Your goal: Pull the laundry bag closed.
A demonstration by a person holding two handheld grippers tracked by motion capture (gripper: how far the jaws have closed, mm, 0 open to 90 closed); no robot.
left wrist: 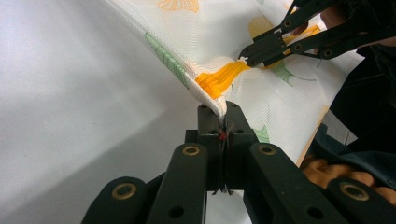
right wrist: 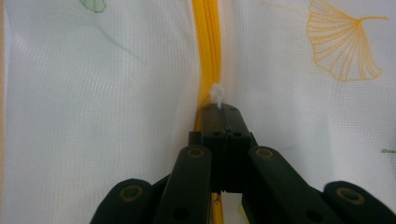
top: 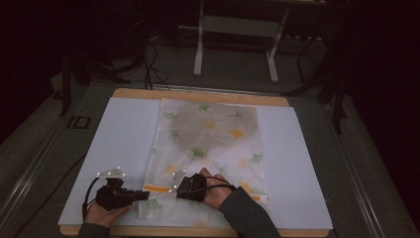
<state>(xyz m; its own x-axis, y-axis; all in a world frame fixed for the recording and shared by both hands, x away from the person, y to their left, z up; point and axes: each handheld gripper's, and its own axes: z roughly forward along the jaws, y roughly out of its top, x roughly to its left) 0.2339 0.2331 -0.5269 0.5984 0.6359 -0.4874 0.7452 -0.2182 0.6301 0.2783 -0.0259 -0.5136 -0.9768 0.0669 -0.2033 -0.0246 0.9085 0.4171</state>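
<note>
We've got the mesh bag [top: 208, 144] flat on the white sheet [top: 124, 144] covering the desk [top: 198, 94], zipper end nearest us. Left gripper [left wrist: 223, 122]: jaws closed on the bag's corner by the orange zipper [left wrist: 219, 79], likely anchoring it so the tape stays taut. Right gripper [right wrist: 223, 114]: jaws closed on the white zipper pull [right wrist: 217, 95], lined up along the zipper. Our read: brace and pull, to run the zipper. Pull sits right at the right jaw tips; corner fabric is pinched between the left ones.
</note>
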